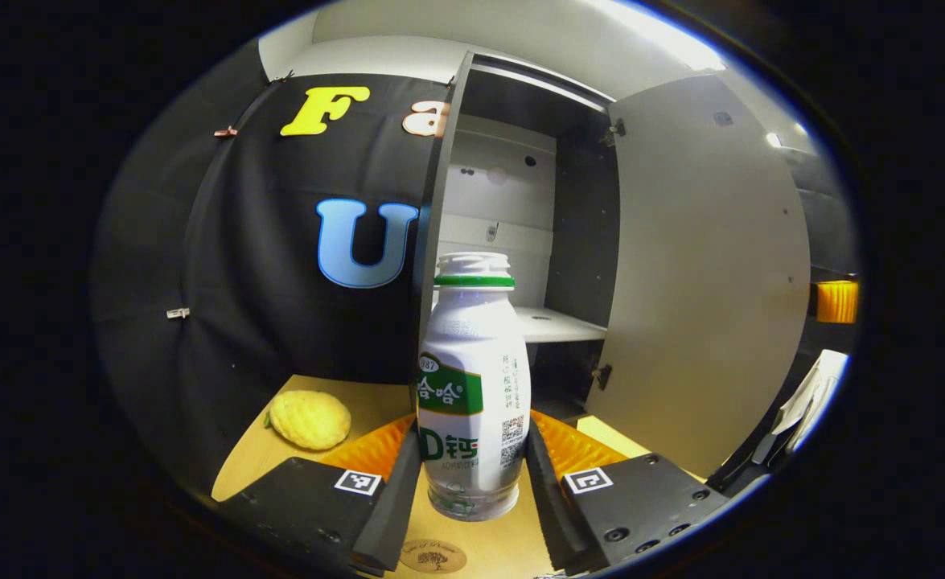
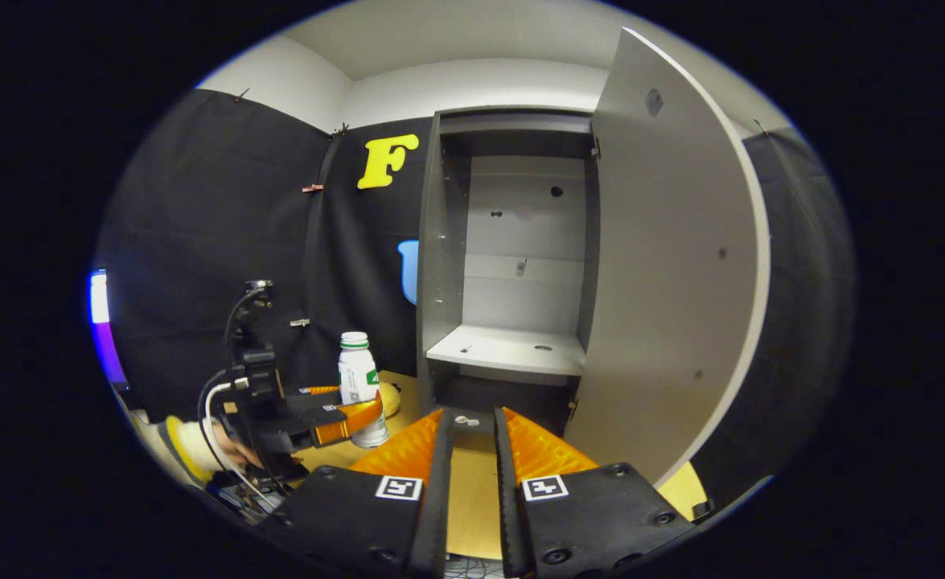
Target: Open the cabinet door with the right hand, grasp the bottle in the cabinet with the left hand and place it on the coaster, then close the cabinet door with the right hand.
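Bottle out of cabinet, held over the table; door open.

Left gripper (image 1: 472, 474) has both fingers pressed on the upright bottle (image 1: 472, 386), a round coaster (image 1: 433, 555) on the table (image 1: 255, 458) just below; yellow bun-like item (image 1: 310, 418) far left. Cabinet (image 2: 512, 241) centre, its door (image 2: 665, 265) swung right. Right gripper (image 2: 472, 450) narrow, holding nothing.

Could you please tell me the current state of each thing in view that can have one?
cabinet door: swung wide open.
bottle: upright, capped, out of the cabinet, gripped above the table.
left gripper: shut on the bottle.
right gripper: narrowly open, holding nothing.
coaster: bare, below the bottle.
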A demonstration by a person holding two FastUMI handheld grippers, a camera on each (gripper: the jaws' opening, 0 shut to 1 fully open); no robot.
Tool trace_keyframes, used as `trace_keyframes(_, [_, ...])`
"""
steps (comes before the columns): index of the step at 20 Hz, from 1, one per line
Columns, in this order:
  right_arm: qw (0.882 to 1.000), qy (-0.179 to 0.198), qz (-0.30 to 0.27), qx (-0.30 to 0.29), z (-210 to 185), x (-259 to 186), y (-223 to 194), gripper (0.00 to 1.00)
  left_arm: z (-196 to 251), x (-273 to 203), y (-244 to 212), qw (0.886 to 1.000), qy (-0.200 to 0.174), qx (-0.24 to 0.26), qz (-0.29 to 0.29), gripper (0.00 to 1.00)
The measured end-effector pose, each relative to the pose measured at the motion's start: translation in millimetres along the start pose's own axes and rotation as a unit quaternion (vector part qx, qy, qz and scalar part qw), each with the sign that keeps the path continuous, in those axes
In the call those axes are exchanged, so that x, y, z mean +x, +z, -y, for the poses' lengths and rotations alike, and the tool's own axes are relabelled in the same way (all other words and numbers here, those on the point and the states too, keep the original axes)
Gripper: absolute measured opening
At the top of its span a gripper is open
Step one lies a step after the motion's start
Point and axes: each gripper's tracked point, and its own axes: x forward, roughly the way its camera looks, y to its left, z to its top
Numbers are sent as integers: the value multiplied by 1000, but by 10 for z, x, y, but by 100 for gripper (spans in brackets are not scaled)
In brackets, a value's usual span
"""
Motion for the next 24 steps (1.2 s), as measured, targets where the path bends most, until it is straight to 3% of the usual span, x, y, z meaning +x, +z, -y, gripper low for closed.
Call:
trace_keyframes(1, [1000,4,-2,23,-121,91,-87,43,-43,-46,-121,1000,3,7,-4,68])
trace_keyframes(2, [999,5,-6,39,-169,136,-149,48,-72,-94,-245,1000,2,12,-4,68])
trace_keyframes(4, [999,-17,-5,48,-106,259,-276,91,-85,-159,-445,1000,-4,15,-2,68])
trace_keyframes(5, [998,-31,-1,46,-48,324,-341,95,-90,-181,-554,1000,-6,16,0,68])
trace_keyframes(10, [995,-90,31,21,190,664,-621,98,-87,-150,-1099,999,-9,42,5,68])
trace_keyframes(14, [991,-125,44,-36,303,902,-859,98,-161,-49,-1533,999,2,34,3,68])
trace_keyframes(17, [992,-110,44,-49,179,1064,-945,98,-167,42,-1736,1000,-5,19,15,68])
trace_keyframes(21, [991,-109,39,-60,198,1211,-1019,98,-329,16,-1957,999,14,40,22,69])
trace_keyframes(24, [993,-103,25,-59,164,1302,-1133,98,-376,-15,-2096,999,17,24,13,69])
